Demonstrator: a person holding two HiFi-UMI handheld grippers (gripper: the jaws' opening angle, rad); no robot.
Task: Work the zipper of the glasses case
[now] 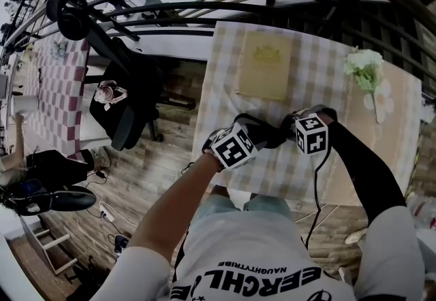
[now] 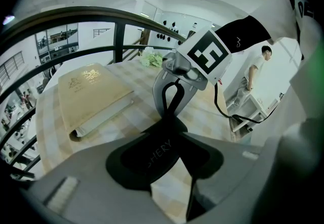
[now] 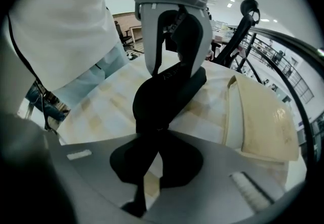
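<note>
Left gripper (image 1: pixel 253 133) and right gripper (image 1: pixel 291 126) meet at the table's (image 1: pixel 313 61) 6 o'clock in head view, glasses case (image 1: pixel 272 135) between. Left gripper view: clamped on the case, anchoring it. Right gripper view: pinched tight on its end, guessing to drag the zip.

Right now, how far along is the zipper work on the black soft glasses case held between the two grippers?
Done: the black soft glasses case is held up over the checked tablecloth. In hand: the left gripper clamps one end, and the right gripper is shut on the other. Left: the zip itself; whether it is open or closed doesn't show.
</note>
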